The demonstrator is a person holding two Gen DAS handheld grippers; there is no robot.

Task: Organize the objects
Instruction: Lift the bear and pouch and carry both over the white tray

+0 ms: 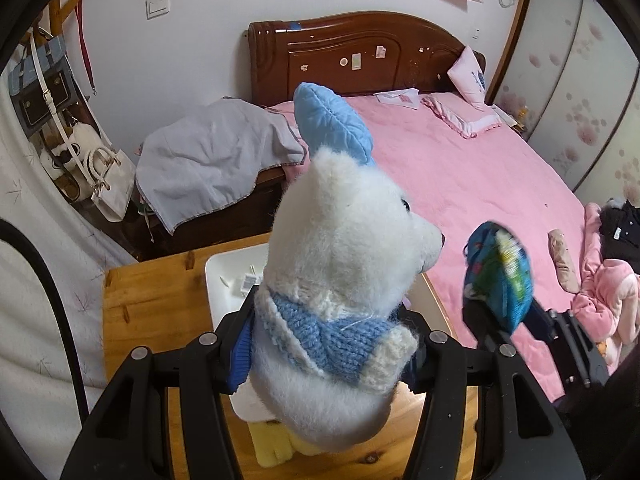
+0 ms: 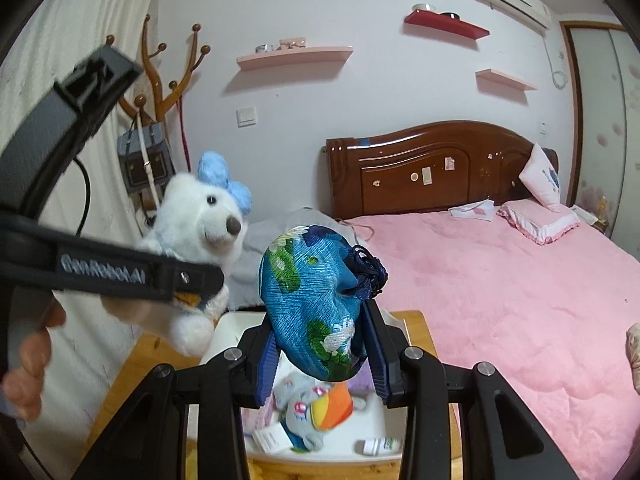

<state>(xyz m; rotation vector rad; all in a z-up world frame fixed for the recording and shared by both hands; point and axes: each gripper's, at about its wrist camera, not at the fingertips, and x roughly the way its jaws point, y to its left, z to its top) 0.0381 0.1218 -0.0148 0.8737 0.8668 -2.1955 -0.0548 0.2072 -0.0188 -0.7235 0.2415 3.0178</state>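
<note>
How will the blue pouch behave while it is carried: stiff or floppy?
Probably floppy: the pouch bulges and creases between the right tool's fingers. Likely light, since a narrow pinch holds it up. Its shiny cloth may slip.

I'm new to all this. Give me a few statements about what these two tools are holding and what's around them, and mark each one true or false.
1. The left tool grips a white plush bear. True.
2. The bear wears a red bow. False: its bow is light blue.
3. The right tool holds a blue floral pouch. True.
4. The bed cover is green. False: it is pink.
5. A white tray sits on the wooden table. True.
</note>
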